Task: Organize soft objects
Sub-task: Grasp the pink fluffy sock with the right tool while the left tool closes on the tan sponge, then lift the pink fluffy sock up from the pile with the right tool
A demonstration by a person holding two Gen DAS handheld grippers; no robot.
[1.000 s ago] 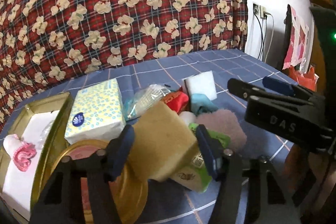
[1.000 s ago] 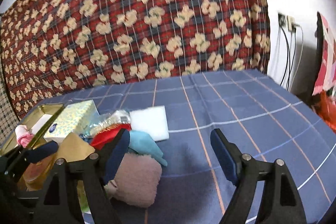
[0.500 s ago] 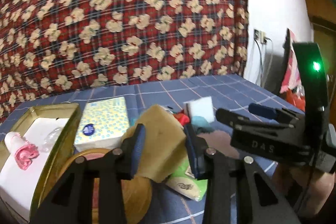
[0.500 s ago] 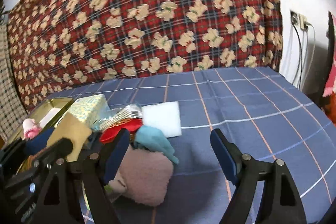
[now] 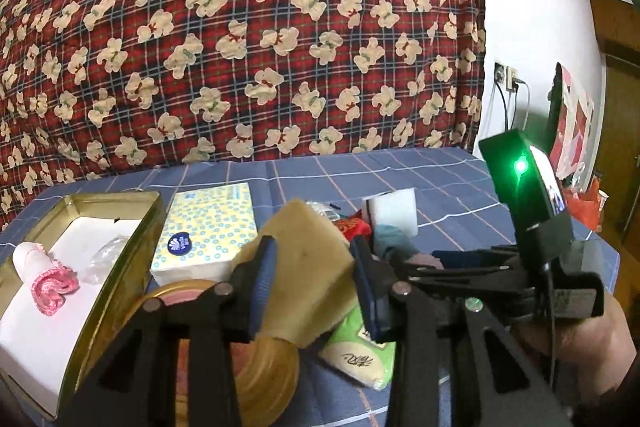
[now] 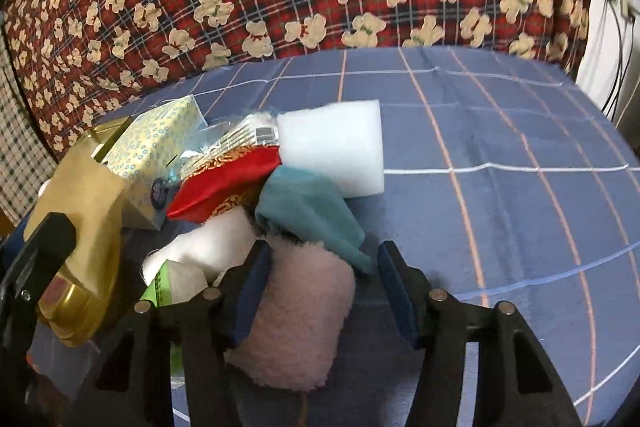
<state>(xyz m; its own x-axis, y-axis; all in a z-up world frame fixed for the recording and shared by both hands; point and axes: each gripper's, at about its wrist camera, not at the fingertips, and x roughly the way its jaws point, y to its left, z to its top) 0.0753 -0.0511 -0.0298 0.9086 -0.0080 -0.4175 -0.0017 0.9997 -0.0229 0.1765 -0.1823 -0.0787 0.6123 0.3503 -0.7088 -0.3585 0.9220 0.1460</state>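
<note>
The left gripper point(image 5: 314, 281) is clenched on a tan sponge point(image 5: 308, 259) raised above the round gold tin point(image 5: 264, 367), while the right gripper point(image 6: 320, 287) is closing around a pink fluffy cloth point(image 6: 300, 319) lying on the blue checked table point(image 6: 500, 187), right pad not touching.

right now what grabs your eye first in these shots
The left claw is clamped on a tan sponge lifted above the jumbled pile. The right claw is closing around a fluffy pink cloth at the pile's near edge. Behind hangs a red plaid bear-print blanket.
</note>
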